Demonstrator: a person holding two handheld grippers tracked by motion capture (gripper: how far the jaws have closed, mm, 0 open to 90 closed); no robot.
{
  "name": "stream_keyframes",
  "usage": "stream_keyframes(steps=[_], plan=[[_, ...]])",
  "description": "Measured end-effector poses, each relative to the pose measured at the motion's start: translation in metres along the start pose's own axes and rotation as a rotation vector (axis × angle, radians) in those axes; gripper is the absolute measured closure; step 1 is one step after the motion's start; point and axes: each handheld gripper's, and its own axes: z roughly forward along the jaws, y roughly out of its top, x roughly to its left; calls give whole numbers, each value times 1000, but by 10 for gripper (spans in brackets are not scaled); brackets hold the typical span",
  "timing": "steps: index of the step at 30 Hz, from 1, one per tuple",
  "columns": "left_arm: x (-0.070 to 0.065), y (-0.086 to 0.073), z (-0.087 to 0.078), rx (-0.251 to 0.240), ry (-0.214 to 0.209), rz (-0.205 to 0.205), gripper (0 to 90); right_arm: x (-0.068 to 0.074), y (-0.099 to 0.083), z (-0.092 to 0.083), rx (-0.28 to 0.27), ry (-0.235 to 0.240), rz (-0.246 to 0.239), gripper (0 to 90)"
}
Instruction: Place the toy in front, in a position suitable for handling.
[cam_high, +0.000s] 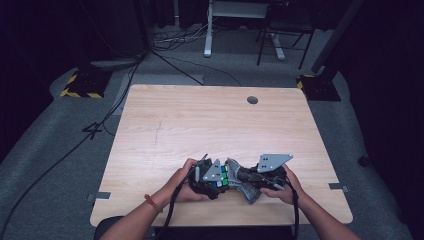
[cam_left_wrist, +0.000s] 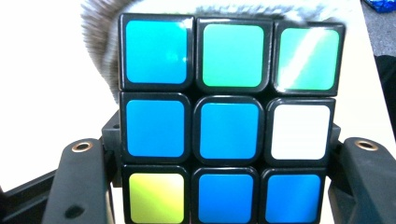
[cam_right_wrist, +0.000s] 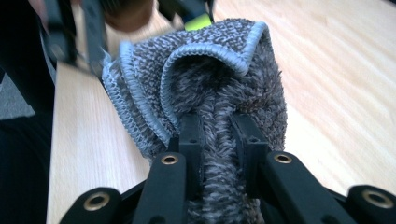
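Observation:
A colour-tiled puzzle cube (cam_left_wrist: 226, 126) with black edges sits between the jaws of my left gripper (cam_left_wrist: 226, 186), which is shut on it; blue, green, white and yellow tiles face the camera. In the high view the cube (cam_high: 222, 181) is held just above the table's near edge. My right gripper (cam_right_wrist: 217, 140) is shut on a grey cloth (cam_right_wrist: 205, 88) with a light-blue stitched hem, bunched up between its pads. The cloth (cam_high: 242, 179) presses against the far side of the cube, between the left gripper (cam_high: 212, 182) and the right gripper (cam_high: 252, 179).
The light wooden table (cam_high: 200, 125) has a round cable hole (cam_high: 252, 100) near its far edge. Beyond it are grey carpet, cables, a chair and desk legs (cam_high: 270, 35).

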Motion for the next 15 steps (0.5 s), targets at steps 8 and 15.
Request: stream_keyframes(steps=[8,15], plan=[[3,-4,4,39,17,-7,334,8,1,-1,-12,65,-41,768],[-11,2,15,62,-17,75,334,13,14,-4,-83,13,-60,768]])
